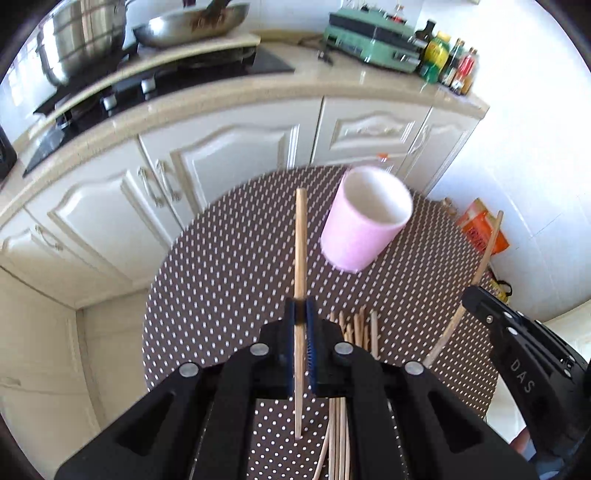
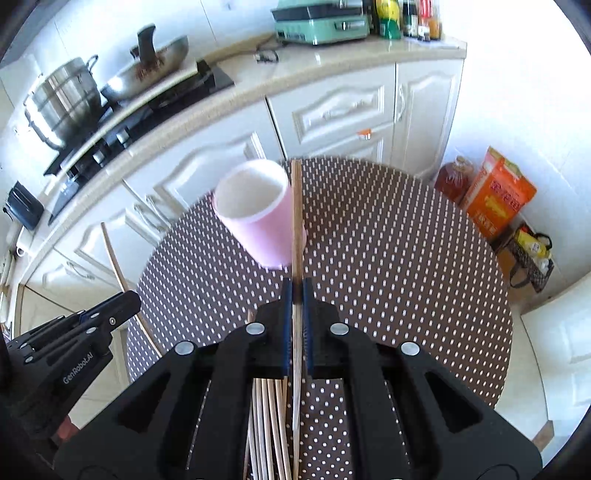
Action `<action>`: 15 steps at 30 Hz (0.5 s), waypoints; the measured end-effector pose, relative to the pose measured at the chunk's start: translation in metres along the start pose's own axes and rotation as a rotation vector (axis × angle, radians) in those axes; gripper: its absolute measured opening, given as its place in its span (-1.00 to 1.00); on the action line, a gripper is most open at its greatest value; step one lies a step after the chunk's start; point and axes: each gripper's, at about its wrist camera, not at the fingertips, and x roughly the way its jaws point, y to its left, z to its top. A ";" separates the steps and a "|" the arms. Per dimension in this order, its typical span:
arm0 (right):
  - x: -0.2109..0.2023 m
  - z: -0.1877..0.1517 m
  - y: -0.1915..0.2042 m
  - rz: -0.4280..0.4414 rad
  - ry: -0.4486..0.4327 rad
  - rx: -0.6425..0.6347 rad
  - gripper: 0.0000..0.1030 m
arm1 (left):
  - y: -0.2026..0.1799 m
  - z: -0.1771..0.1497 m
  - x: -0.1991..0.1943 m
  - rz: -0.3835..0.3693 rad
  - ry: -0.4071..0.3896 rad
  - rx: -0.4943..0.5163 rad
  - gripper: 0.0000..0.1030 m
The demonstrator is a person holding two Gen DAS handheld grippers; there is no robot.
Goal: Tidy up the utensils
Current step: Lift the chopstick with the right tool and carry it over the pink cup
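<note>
Kitchen setting: cream cabinets [image 1: 236, 155] under a pale counter with a black hob [image 1: 159, 81], a steel stockpot [image 1: 81, 40], a steel pan [image 1: 192, 26], a green appliance [image 1: 373, 44] and a cluster of bottles [image 1: 447, 61].

Worktop [image 1: 229, 266]: round, covered in a brown cloth with white dots.

Pink cup [image 1: 364, 225]: upright on the far part of the worktop, open mouth with white inside, nothing seen in it.

Left tongs [image 1: 301, 310]: closed on a single wooden chopstick [image 1: 300, 243], which passes between the blue pads and sticks out beyond them, its far end just left of the cup in the left wrist view.

Right tongs [image 2: 296, 291]: closed on a second chopstick [image 2: 296, 221], whose far end crosses in front of the cup's right side in the right wrist view. Both tongs show as lifted above the cloth.

Loose chopsticks [image 1: 360, 328]: a bundle lying on the worktop beneath and between the two tongs, near the front edge.

Floor at right: an orange box [image 2: 498, 195], an amber bottle [image 2: 452, 177] and a patterned bag [image 2: 532, 254] against the white wall.
</note>
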 end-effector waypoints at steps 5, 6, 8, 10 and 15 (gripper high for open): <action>-0.011 0.018 0.005 0.004 -0.070 0.005 -0.89 | -0.008 0.017 -0.024 0.002 -0.059 0.040 -0.88; -0.011 0.020 0.008 0.000 -0.082 0.002 -0.89 | -0.010 0.020 -0.027 0.001 -0.066 0.046 -0.88; -0.015 0.028 0.008 -0.004 -0.108 0.006 -0.89 | -0.013 0.029 -0.036 -0.009 -0.087 0.053 -0.88; -0.021 0.039 0.008 -0.012 -0.142 0.011 -0.89 | -0.017 0.038 -0.046 -0.013 -0.115 0.065 -0.88; -0.043 0.074 0.015 0.004 -0.220 -0.007 -0.89 | -0.025 0.070 -0.074 -0.030 -0.193 0.078 -0.88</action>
